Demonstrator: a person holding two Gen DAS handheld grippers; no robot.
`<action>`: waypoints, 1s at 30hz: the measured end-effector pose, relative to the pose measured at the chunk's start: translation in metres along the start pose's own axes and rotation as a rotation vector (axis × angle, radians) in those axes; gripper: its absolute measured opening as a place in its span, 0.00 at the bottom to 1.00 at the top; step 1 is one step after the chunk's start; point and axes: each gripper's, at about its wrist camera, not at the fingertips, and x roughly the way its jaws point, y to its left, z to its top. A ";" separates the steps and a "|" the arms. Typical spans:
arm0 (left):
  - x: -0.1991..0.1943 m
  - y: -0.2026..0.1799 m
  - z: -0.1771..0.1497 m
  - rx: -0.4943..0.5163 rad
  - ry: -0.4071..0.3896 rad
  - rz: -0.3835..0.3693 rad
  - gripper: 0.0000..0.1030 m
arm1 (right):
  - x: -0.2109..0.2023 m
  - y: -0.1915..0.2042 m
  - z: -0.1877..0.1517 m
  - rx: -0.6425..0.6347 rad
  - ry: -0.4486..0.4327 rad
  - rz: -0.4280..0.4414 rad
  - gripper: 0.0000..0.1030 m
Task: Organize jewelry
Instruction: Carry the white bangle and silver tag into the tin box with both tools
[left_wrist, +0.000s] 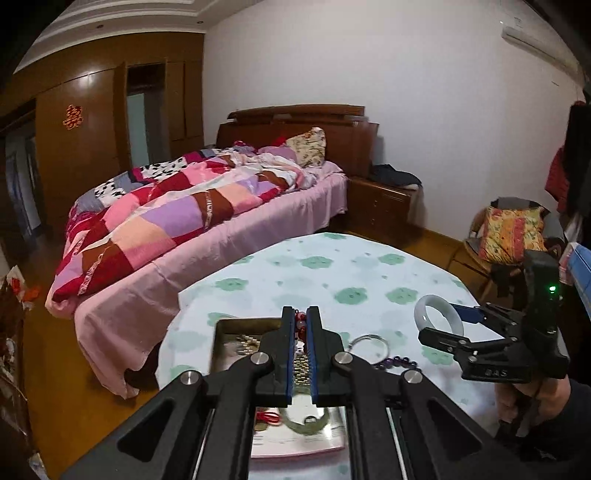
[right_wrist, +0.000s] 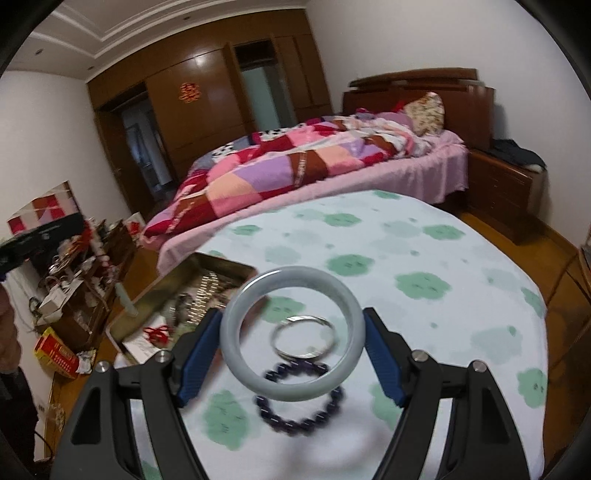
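Observation:
My left gripper (left_wrist: 303, 317) is shut on a red bead bracelet (left_wrist: 302, 326) above the metal jewelry tin (left_wrist: 221, 343). The tin holds chains, a green necklace and a red tassel. My right gripper (right_wrist: 291, 325) is shut on a pale jade bangle (right_wrist: 291, 391) and holds it above the table; it also shows in the left wrist view (left_wrist: 439, 336) with the bangle (left_wrist: 437, 314). Under the bangle a silver bangle (right_wrist: 303, 338) and a purple bead bracelet (right_wrist: 299, 410) lie on the tablecloth. The tin (right_wrist: 173, 284) sits left of my right gripper.
The round table (right_wrist: 424, 258) has a white cloth with green flowers. A bed with a patchwork quilt (right_wrist: 295, 166) stands just behind it. A nightstand (right_wrist: 506, 192) is at the right, a cluttered low cabinet (right_wrist: 81, 288) at the left, a chair with a cushion (left_wrist: 513, 232) beside the table.

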 end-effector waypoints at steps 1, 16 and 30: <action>0.000 0.003 -0.001 -0.006 0.000 0.006 0.04 | 0.002 0.005 0.003 -0.010 0.001 0.011 0.76; 0.034 0.043 -0.027 -0.112 0.056 0.058 0.04 | 0.061 0.073 0.021 -0.159 0.046 0.103 0.76; 0.064 0.056 -0.049 -0.150 0.117 0.067 0.04 | 0.104 0.088 0.008 -0.211 0.134 0.080 0.76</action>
